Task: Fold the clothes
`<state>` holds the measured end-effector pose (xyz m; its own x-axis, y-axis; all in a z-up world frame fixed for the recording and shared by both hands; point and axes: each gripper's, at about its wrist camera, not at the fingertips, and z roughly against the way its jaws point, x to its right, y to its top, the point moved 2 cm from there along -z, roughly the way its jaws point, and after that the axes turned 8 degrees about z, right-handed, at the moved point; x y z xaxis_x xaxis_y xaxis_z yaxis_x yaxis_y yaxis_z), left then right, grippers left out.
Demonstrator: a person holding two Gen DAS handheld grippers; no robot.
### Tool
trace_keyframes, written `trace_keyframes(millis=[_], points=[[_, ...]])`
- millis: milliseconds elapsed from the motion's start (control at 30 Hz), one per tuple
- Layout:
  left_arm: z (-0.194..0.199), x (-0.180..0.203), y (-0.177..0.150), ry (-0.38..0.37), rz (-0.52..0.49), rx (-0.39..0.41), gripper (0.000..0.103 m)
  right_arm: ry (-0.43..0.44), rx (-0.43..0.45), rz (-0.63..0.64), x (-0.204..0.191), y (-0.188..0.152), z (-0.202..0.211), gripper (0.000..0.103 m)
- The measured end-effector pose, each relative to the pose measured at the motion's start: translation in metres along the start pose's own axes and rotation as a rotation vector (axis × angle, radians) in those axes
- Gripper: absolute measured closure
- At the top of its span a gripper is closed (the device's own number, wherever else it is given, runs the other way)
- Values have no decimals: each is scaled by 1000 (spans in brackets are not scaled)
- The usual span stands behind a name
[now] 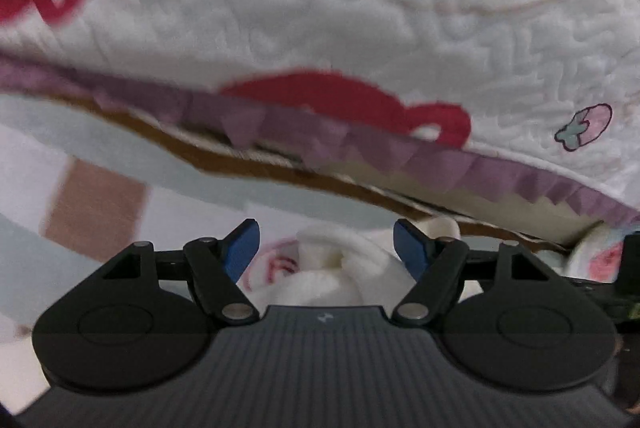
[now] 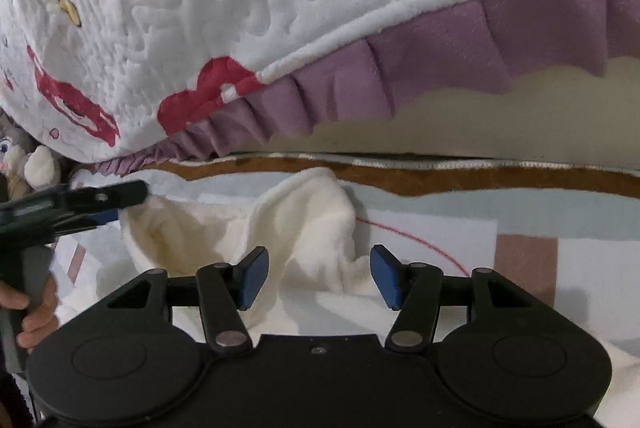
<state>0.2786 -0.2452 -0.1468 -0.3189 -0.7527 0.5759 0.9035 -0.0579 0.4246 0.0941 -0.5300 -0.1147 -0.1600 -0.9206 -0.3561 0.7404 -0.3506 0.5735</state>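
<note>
Cream fleece garment [image 2: 304, 224] lies crumpled on a pale patterned mat [image 2: 520, 212], both hand-held grippers released.

Right hand-held gripper [image 2: 319, 278]: blue pads spread wide, a raised fold of the garment stands between them, pads not pressing it. Left hand-held gripper [image 1: 325, 252]: jaws apart too, bunched cream cloth sits in the gap at lower centre, not pinched; that view is motion-blurred. In the right wrist view the left one comes in from the left edge, tips at the garment's left corner, contact unclear, a hand [image 2: 34, 312] on its grip. White quilted blanket [image 2: 200, 8] with purple ruffle [image 2: 440, 64] fills the upper frame, above the mat's brown border [image 2: 440, 180].
</note>
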Motion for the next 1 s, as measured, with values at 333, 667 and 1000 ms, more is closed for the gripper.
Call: trace_keyframes(millis=[333,667,1000], points=[[27,23,-44,0,-340,76,80,74,53,10,6,-14,-18,89],[63,52,-41,206,-498,393,81,-283,161,373,-29,-13,9,72],[88,21,-100,153,-417,165,70,-255,349,350,-67,-28,41,68]])
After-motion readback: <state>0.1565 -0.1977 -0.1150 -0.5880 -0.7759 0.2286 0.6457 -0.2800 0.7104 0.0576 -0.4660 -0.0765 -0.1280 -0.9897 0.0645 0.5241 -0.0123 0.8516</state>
